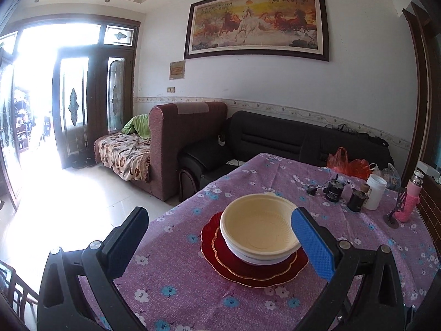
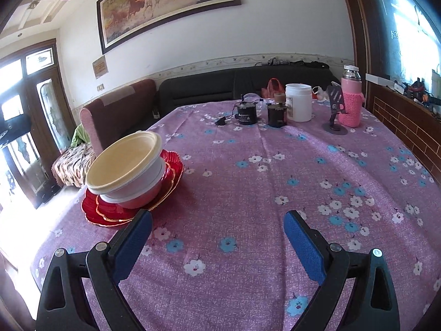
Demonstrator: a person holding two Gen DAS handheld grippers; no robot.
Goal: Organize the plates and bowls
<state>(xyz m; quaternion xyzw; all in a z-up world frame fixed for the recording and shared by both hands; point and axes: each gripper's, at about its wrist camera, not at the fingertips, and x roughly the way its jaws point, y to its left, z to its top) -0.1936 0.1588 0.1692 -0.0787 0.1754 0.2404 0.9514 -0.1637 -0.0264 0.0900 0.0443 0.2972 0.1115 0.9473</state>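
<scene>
Both claws gape empty: our left gripper (image 1: 220, 226) faces the stacked cream plastic bowls (image 1: 257, 229) on scalloped red plates (image 1: 234, 267) squarely; our right gripper (image 2: 217, 227) sees them up-left, farther.

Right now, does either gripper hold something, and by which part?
Nothing is held. The left gripper stands open before the bowls, not touching; the right gripper is open over the cloth.

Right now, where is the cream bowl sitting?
The cream bowl tops a white bowl on the stacked red plates, centred ahead of the left gripper; in the right wrist view the stack sits far left, near the table edge.
</scene>
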